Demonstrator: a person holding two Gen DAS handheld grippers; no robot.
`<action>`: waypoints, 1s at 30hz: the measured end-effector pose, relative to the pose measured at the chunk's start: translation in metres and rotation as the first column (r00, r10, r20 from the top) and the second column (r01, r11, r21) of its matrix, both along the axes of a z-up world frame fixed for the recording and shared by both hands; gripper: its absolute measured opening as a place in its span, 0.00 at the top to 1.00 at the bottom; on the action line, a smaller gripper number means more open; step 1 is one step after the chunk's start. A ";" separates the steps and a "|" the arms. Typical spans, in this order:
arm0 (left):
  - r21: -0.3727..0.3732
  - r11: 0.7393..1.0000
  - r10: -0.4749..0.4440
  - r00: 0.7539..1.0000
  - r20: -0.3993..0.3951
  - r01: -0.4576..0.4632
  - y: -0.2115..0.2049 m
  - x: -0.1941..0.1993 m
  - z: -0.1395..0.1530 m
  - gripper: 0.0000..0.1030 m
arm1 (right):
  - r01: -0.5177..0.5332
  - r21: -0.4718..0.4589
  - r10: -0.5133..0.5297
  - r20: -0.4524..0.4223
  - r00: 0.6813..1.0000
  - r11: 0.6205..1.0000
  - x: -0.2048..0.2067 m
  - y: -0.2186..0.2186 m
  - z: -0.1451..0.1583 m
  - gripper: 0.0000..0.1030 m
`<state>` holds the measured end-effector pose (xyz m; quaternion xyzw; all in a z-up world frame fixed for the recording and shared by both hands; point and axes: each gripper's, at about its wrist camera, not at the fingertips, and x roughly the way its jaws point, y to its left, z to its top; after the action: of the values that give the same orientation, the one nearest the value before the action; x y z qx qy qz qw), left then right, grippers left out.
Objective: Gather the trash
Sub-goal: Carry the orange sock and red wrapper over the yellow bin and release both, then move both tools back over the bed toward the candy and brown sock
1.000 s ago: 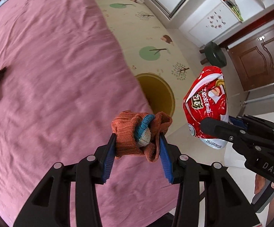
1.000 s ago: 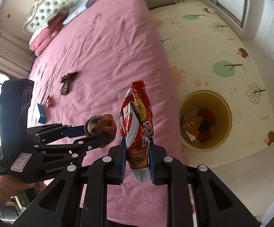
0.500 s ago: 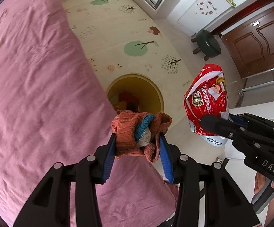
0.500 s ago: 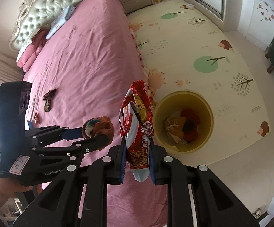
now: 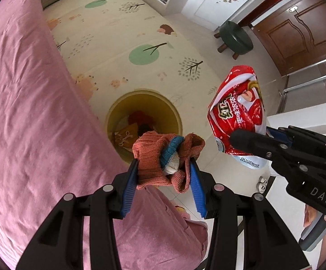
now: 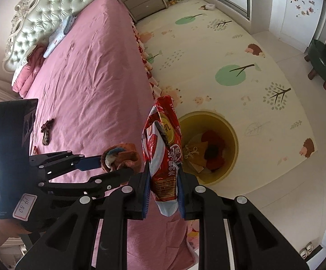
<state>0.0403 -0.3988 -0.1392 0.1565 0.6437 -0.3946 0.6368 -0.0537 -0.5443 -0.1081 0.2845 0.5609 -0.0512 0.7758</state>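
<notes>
jaws clamped: sock (image 5: 163, 157), wrapper (image 6: 165, 155)

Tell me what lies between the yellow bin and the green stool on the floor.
Only bare play mat: the right wrist view shows nothing standing on it between the yellow bin and the green stool, just printed trees and hedgehogs.

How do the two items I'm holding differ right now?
The left gripper holds a rust-orange knitted sock with a blue band, soft and bunched into a wad. The right gripper holds a red snack bag, glossy, printed and crinkled, pinched near its lower end so it stands tall. The sock bulges wide between the fingers; the bag sits thin between them. Both are clamped and hang near the yellow bin.
</notes>
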 end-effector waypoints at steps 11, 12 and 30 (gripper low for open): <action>-0.024 1.000 -0.007 1.000 0.011 0.008 -0.013 0.003 0.004 0.25 | 0.016 -0.032 -0.013 0.071 0.997 0.999 -0.005 -0.036 0.021 0.67; -0.019 1.000 -0.005 1.000 0.014 0.005 -0.012 0.004 0.004 0.25 | 0.019 -0.037 -0.017 0.070 0.997 0.999 -0.005 -0.037 0.022 0.67; 0.011 0.988 0.149 0.981 0.126 -0.151 0.110 0.017 0.027 0.23 | -0.167 0.015 0.165 0.089 0.982 0.986 0.041 0.067 0.038 0.67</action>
<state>0.0576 -0.2889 -0.1120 0.1383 0.6165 -0.3285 0.7020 -0.0129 -0.4778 -0.0703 0.2471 0.5489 0.0324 0.7979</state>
